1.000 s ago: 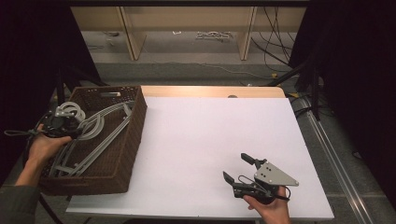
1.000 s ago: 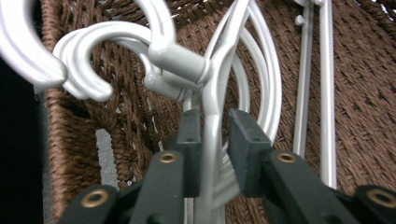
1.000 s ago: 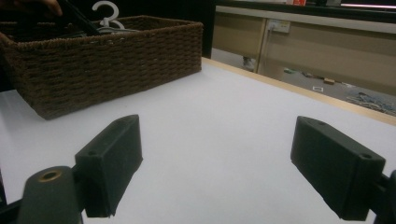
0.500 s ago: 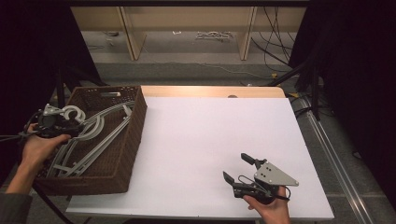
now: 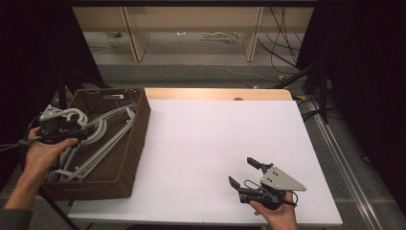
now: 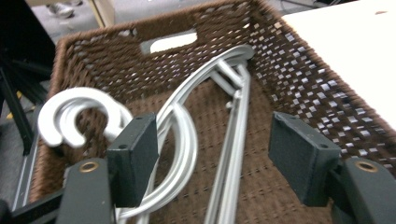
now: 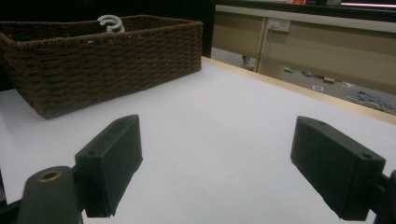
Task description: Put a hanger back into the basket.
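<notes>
Item 1, my left tool (image 5: 85,135): held in the left hand (image 5: 42,155) over the near-left part of the basket, jaws spread wide with nothing between them. In the left gripper view the jaws straddle the curved necks of the hangers below; I cannot tell whether the left jaw touches one.

Item 2, wicker basket (image 5: 136,139): dark brown, rectangular, directly under and ahead of the left tool, with a slot handle in its far wall (image 6: 173,41). It sits on the left edge of the desk (image 5: 215,143), overhanging it.

Item 3, hangers (image 5: 103,141): several pale grey plastic ones, lying inside the basket in a loose bundle. Their hooks (image 6: 70,114) curl just left of the left tool's left jaw; their long bars (image 6: 233,154) run away between the jaws toward the basket's far right corner. From the right gripper view, 1 hook (image 7: 110,22) pokes above the basket rim (image 7: 93,35).

Item 4, desk: white top, wooden strip along its far edge, bare between the 2 tools.

Item 5, my right tool (image 5: 246,173): held in the right hand (image 5: 275,213) near the desk's near-right edge, well apart from the basket, low over the white surface. Its jaws stand wide apart, gripping nothing, and point toward the basket.
</notes>
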Available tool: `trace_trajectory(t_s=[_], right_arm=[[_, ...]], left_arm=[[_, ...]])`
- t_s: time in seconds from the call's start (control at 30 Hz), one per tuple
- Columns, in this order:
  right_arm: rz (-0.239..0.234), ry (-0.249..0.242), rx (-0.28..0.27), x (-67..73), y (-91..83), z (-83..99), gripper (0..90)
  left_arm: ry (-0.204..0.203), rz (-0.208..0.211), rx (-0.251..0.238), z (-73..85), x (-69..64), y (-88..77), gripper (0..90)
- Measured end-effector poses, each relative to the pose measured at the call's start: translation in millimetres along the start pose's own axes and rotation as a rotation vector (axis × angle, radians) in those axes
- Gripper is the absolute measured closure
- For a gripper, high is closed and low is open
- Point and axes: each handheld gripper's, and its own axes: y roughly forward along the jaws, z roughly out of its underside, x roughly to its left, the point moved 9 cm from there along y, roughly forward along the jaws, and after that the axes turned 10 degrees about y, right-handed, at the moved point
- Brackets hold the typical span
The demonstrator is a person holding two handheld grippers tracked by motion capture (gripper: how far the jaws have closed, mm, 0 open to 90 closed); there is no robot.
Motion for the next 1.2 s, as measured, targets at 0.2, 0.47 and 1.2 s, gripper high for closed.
trace_trajectory(t_s=[0.2,0.47,1.2], right_arm=[[0.001,0.001,-0.002,0.0,-0.1,-0.2,17.5],[-0.001,0.001,-0.002,0.4,0.2,0.1,17.5],[-0.005,0.010,0.014,2.4,-1.5,1.2,17.5]], left_arm=[[-0.008,0.032,-0.058,-12.5,-21.3,-9.2,29.5],[0.001,0.101,-0.119,-23.2,-57.4,-15.4,26.4],[0.044,0.294,-0.245,-29.1,-161.7,-23.6,25.1]])
